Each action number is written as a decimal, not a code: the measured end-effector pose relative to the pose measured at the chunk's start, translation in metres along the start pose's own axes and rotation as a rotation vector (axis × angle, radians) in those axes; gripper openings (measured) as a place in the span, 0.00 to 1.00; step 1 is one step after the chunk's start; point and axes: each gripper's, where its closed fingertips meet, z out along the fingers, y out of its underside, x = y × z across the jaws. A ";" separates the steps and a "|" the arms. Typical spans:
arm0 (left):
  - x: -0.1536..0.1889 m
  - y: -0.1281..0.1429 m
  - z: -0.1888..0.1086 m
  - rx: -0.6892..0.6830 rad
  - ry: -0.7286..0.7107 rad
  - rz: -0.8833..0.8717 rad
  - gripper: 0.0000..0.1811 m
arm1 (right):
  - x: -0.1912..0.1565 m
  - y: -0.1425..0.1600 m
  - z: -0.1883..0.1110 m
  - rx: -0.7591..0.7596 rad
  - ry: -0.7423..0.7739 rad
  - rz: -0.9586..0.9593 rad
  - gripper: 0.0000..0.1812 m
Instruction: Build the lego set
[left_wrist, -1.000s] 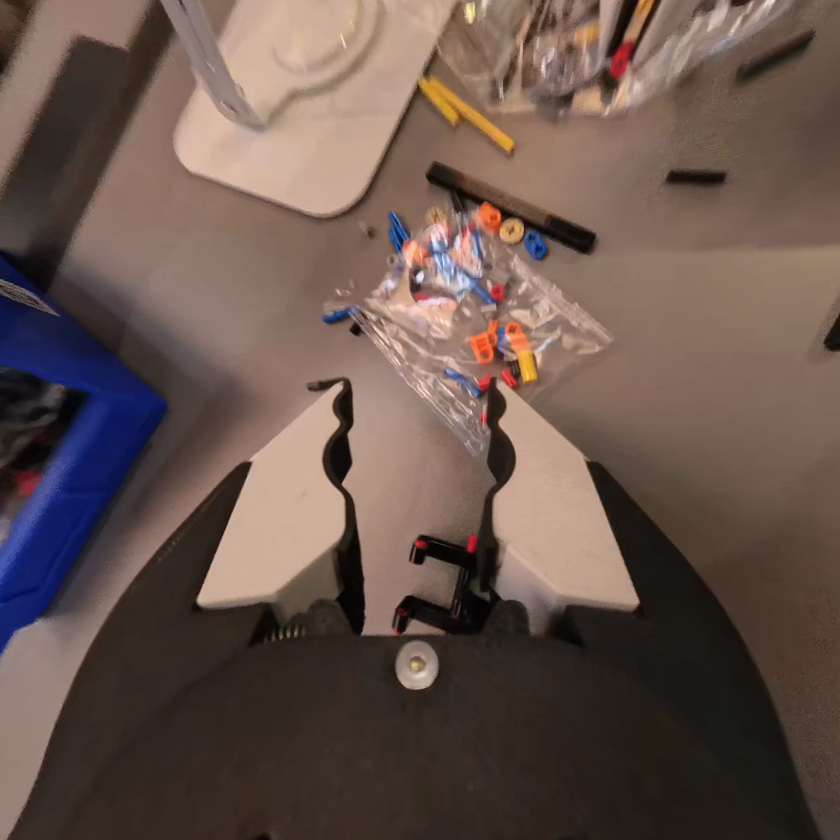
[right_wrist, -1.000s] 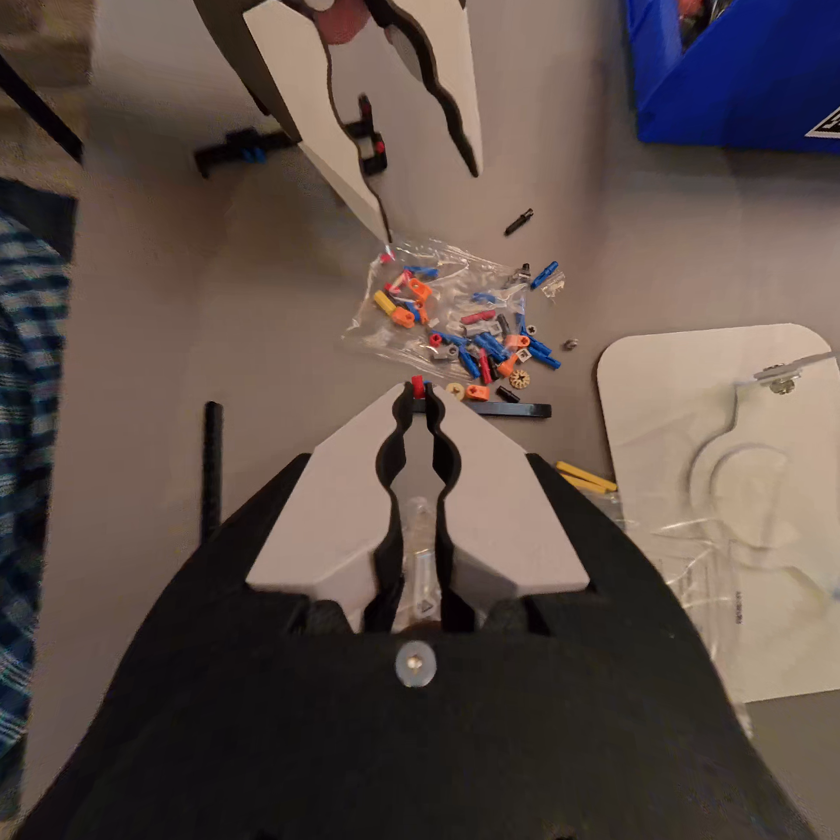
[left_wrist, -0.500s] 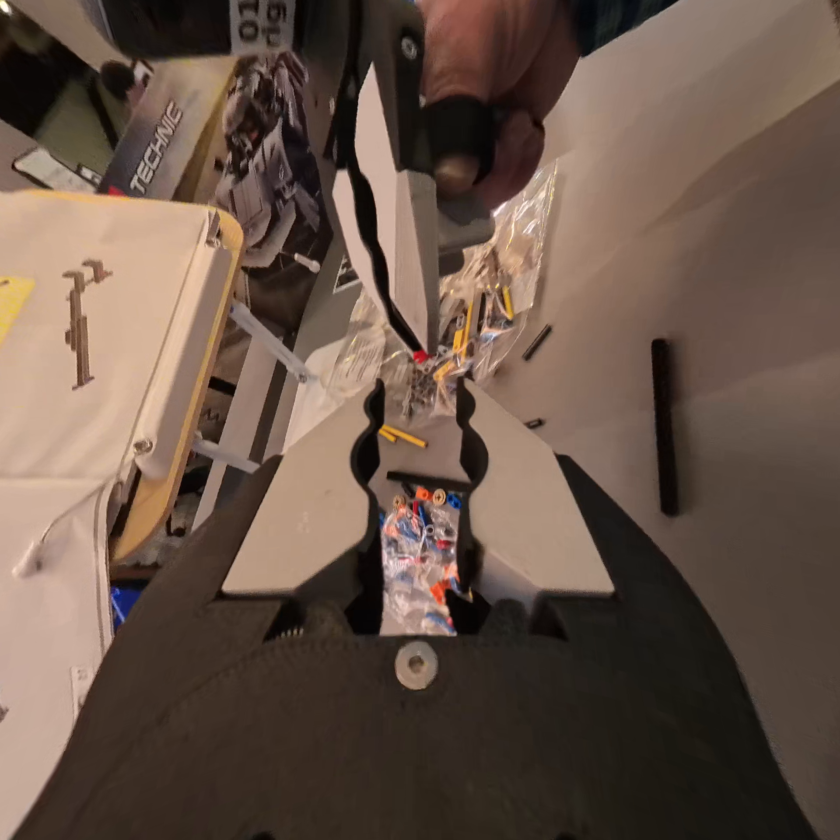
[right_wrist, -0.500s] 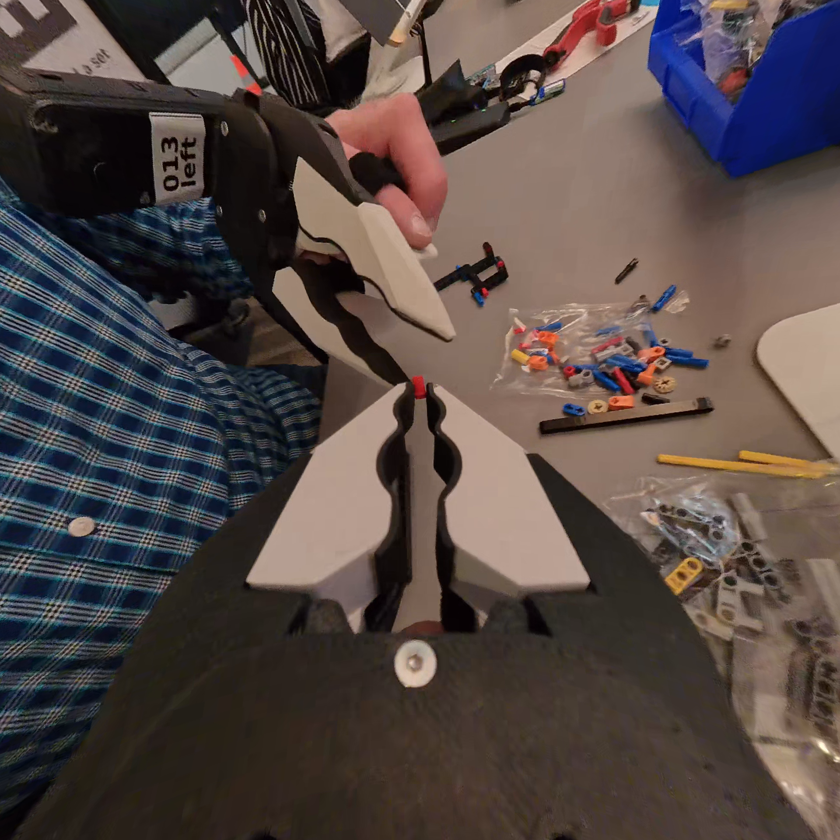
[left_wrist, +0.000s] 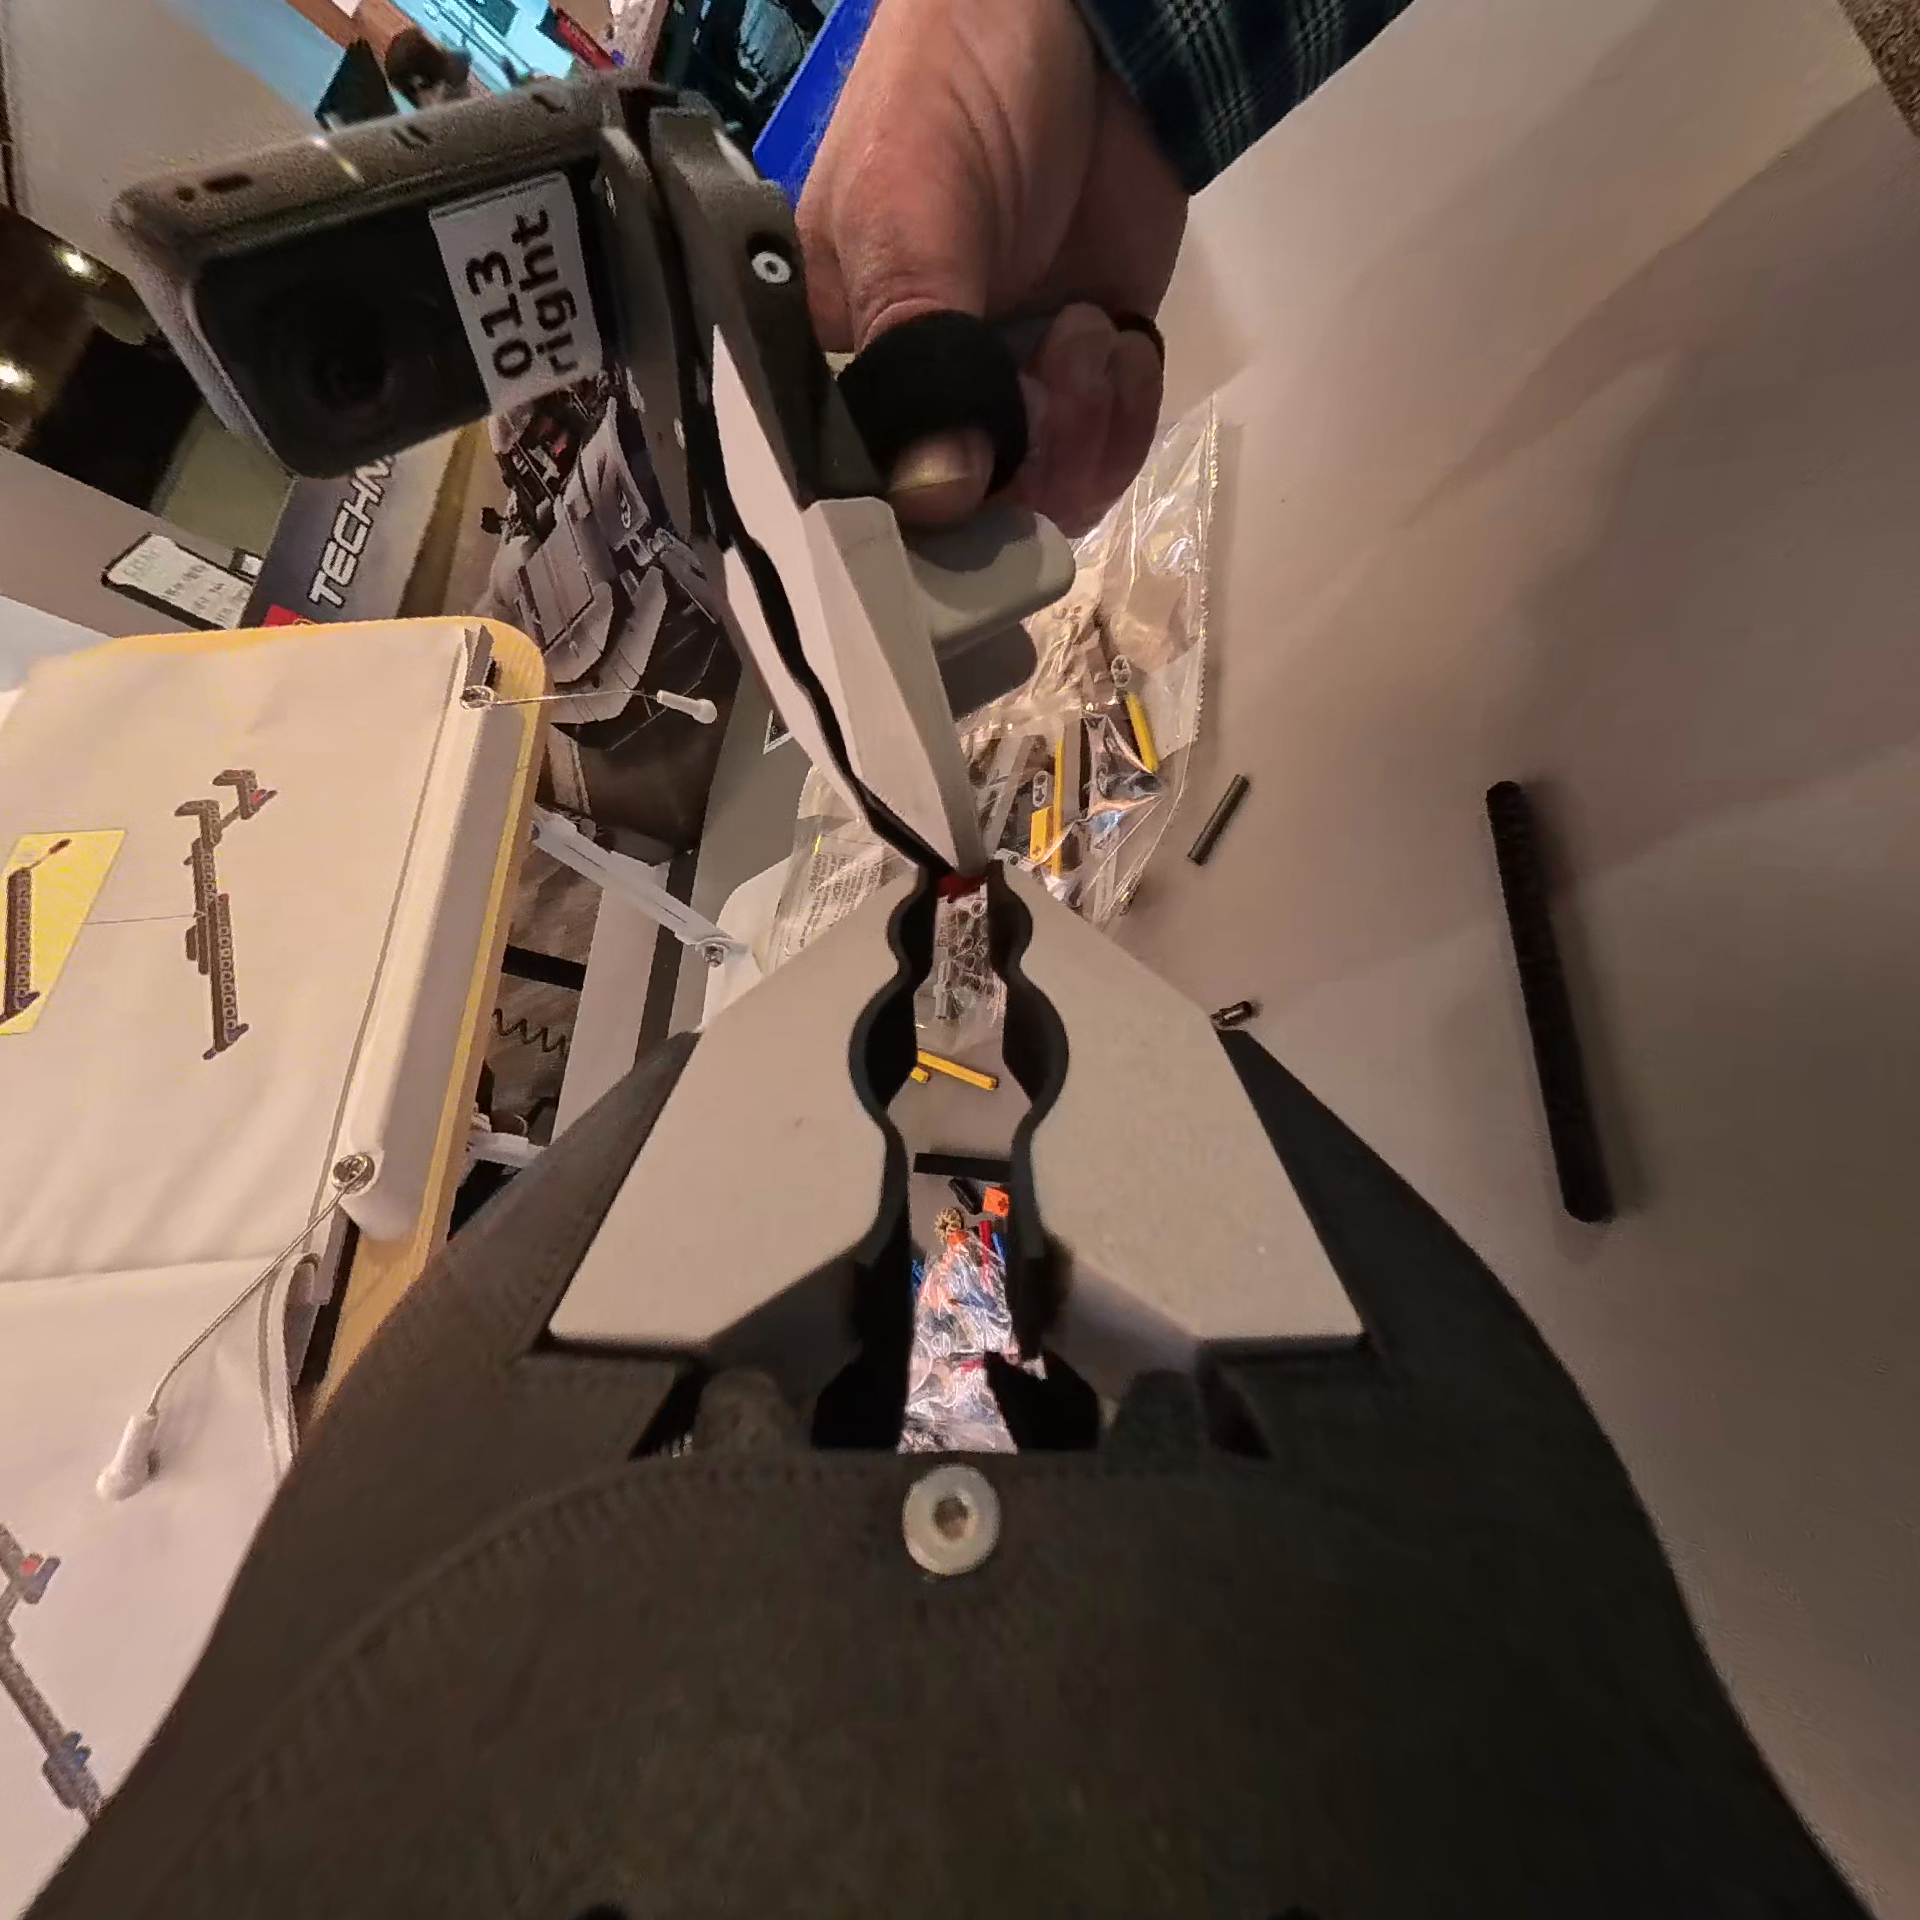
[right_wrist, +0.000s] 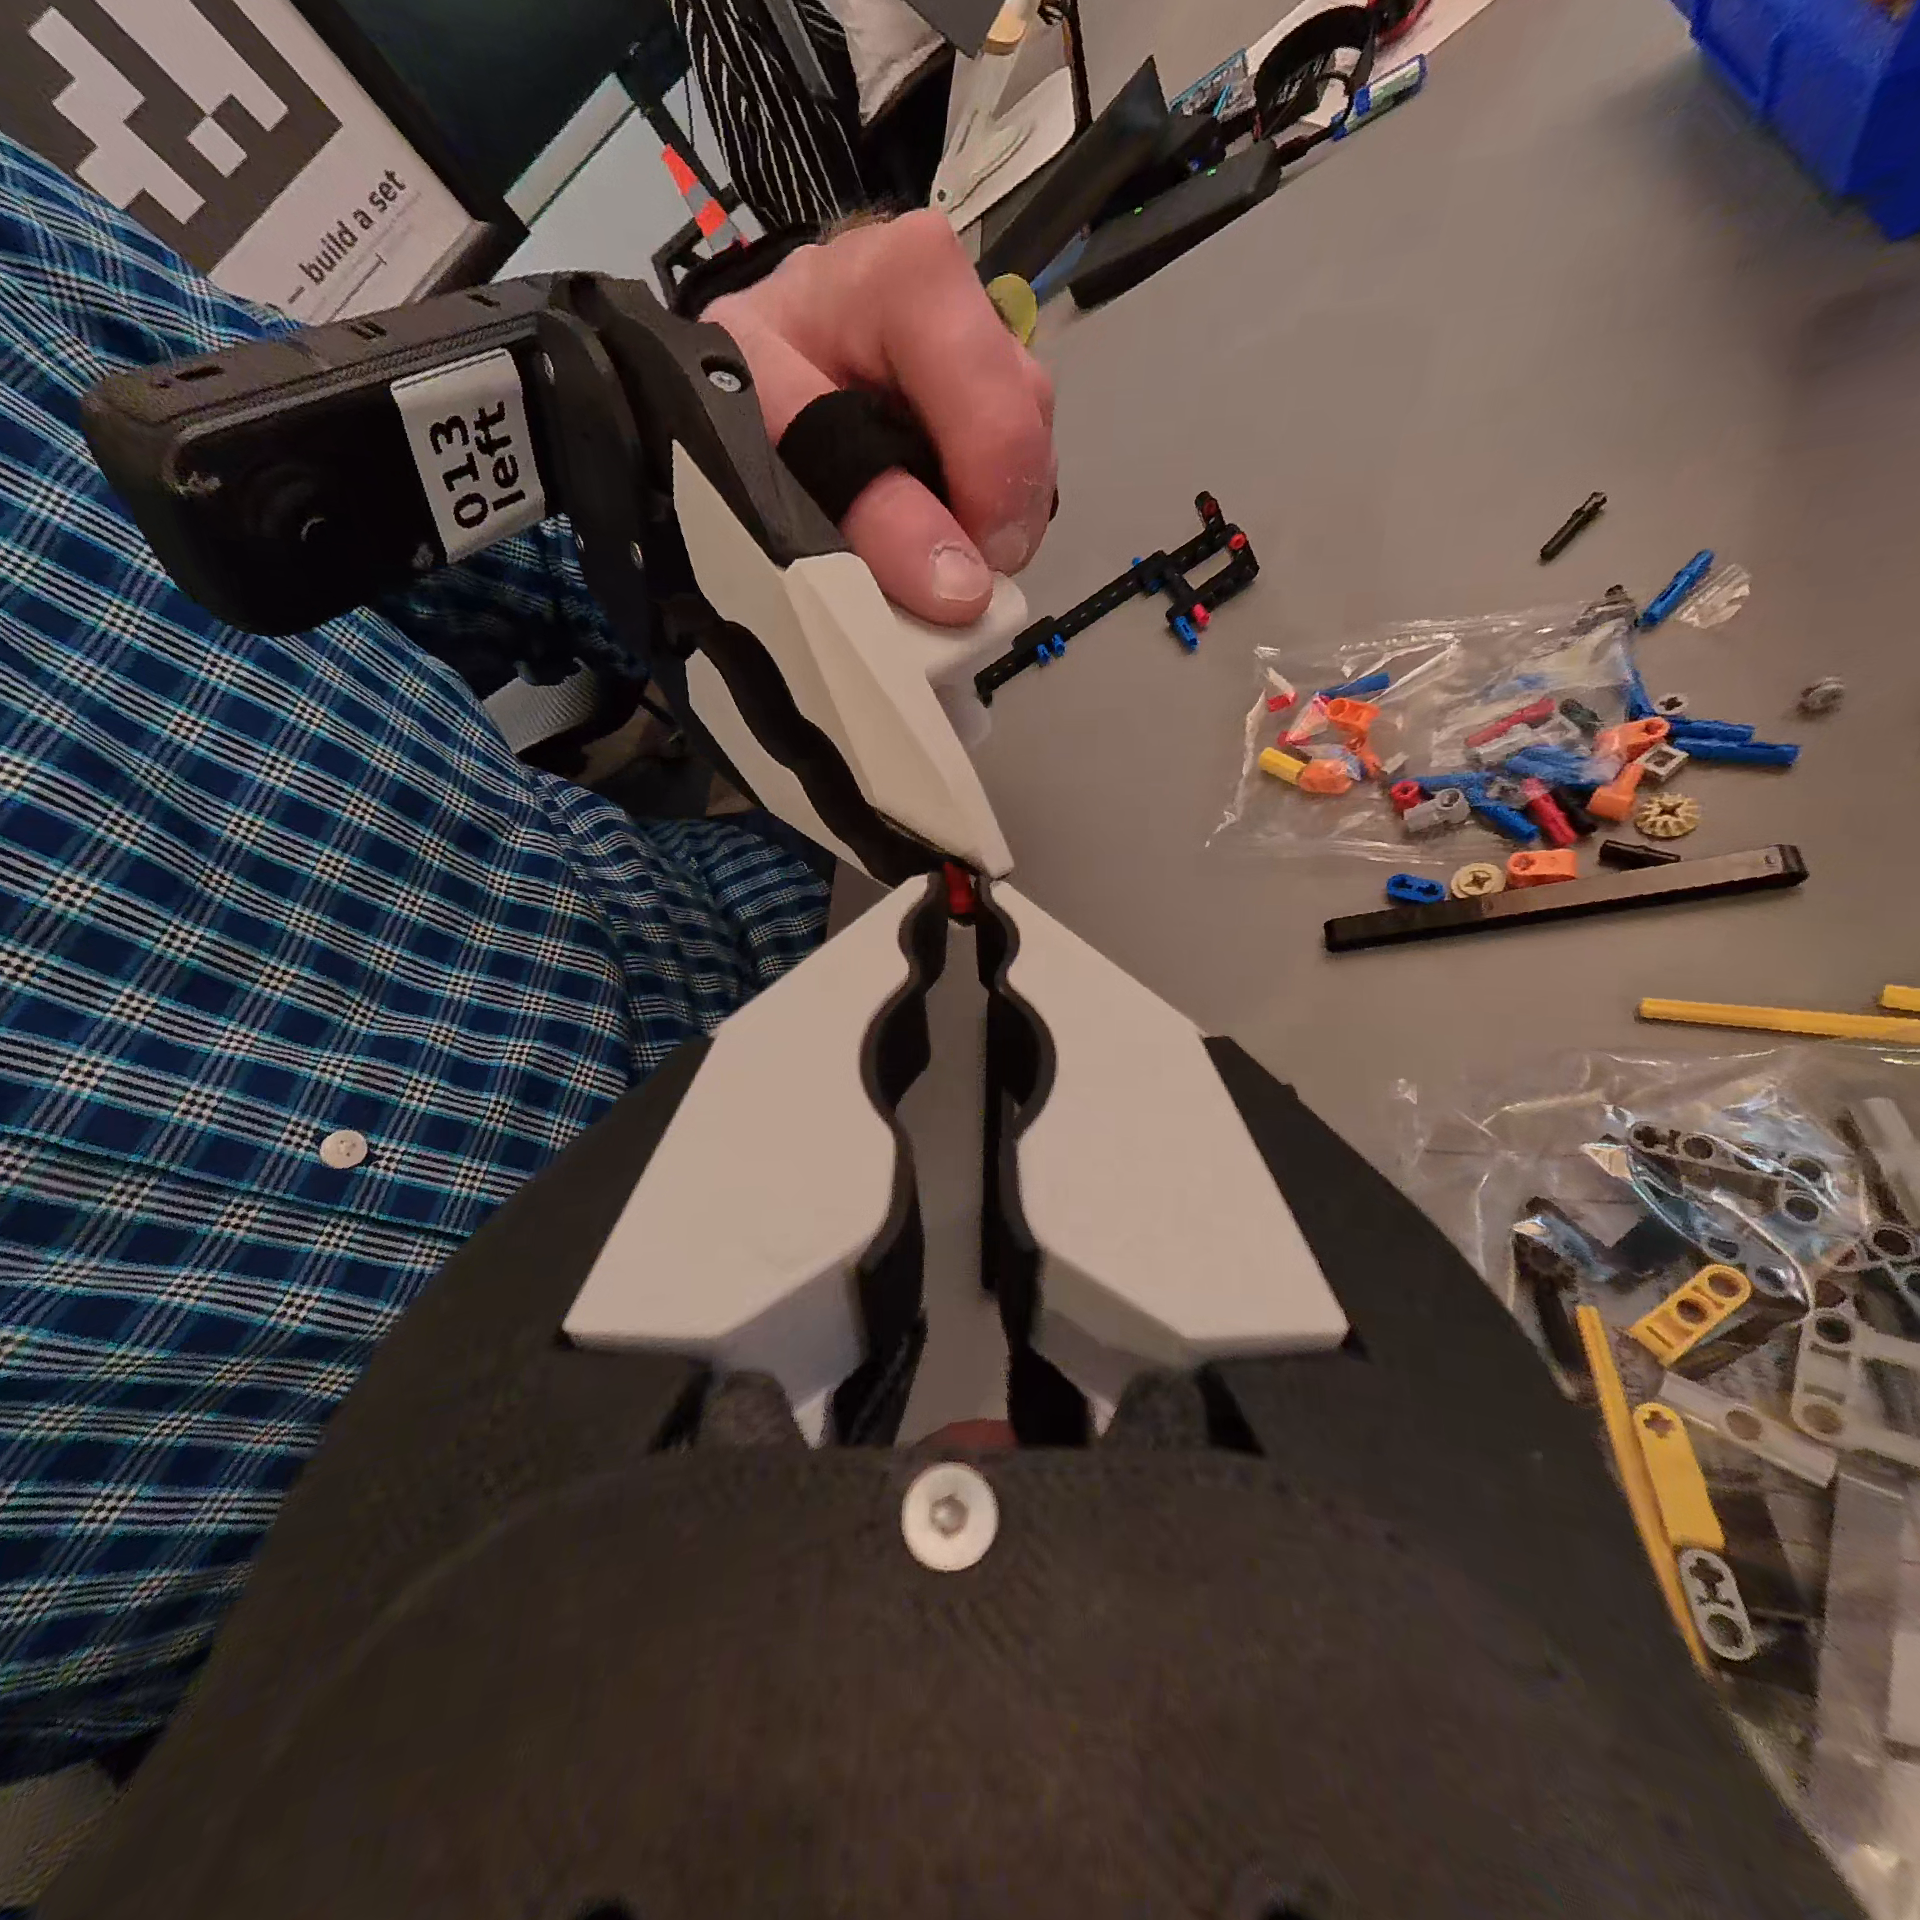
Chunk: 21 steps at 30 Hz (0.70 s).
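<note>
My right gripper (right_wrist: 961, 899) is shut on a small red pin (right_wrist: 958, 891), held in the air above the table edge. My left gripper (right_wrist: 982, 860) comes in from the upper left, tip to tip with it. In the left wrist view my left gripper (left_wrist: 958, 881) has its jaws narrowed onto the same red pin (left_wrist: 961, 886), while the right gripper (left_wrist: 951, 857) points down from above. A black beam assembly with red and blue pins (right_wrist: 1164, 592) lies on the grey table. A clear bag of small coloured parts (right_wrist: 1507, 748) lies to its right.
A long black beam (right_wrist: 1558, 899), yellow axles (right_wrist: 1766, 1018) and a bag of larger parts (right_wrist: 1714, 1299) lie at the right. A blue bin (right_wrist: 1849, 94) stands far right. An instruction booklet on a stand (left_wrist: 229, 935), the set's box (left_wrist: 582, 582) and a black axle (left_wrist: 1548, 997) are nearby. Less than 4 cm separates the two grippers' tips. The black axle (left_wrist: 1548, 997) sits 12 cm or so from the ends of my left fingers.
Both grippers rose from the table and turned to face each other. The left gripper narrowed its jaws and came onto the red pin that the right gripper holds.
</note>
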 end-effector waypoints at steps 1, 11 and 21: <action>0.000 0.000 0.000 0.001 -0.005 0.001 0.04 | 0.000 0.000 0.000 0.004 -0.005 0.010 0.01; -0.014 0.010 0.003 -0.035 -0.157 -0.062 0.03 | 0.013 -0.012 -0.003 0.139 0.019 0.147 0.01; -0.023 0.004 0.002 0.021 -0.266 -0.166 0.03 | 0.013 -0.018 -0.010 0.289 0.060 0.178 0.05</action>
